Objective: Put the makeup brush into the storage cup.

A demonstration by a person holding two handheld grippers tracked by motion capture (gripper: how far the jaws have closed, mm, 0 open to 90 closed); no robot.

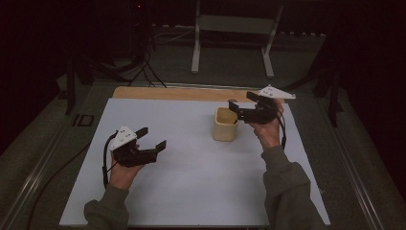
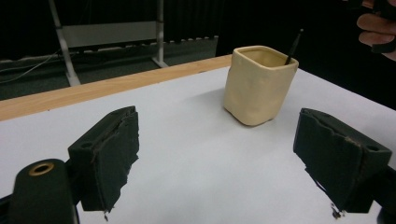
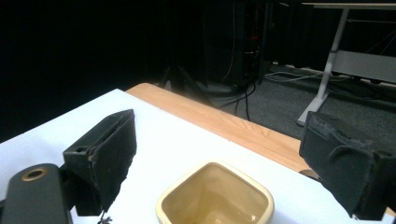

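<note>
Jaws apart above cream cup (image 1: 225, 124)

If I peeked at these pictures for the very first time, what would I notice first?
You'd first spot the cream cup standing on the white table, right of its middle. A thin dark stick pokes up out of it. The right gripper hangs just above the cup with open jaws, and the left gripper waits open nearer the person, gripping nothing.

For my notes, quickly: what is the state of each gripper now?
Left gripper: jaws open, holding nothing.
Right gripper: jaws open above the cream cup, holding nothing.
</note>
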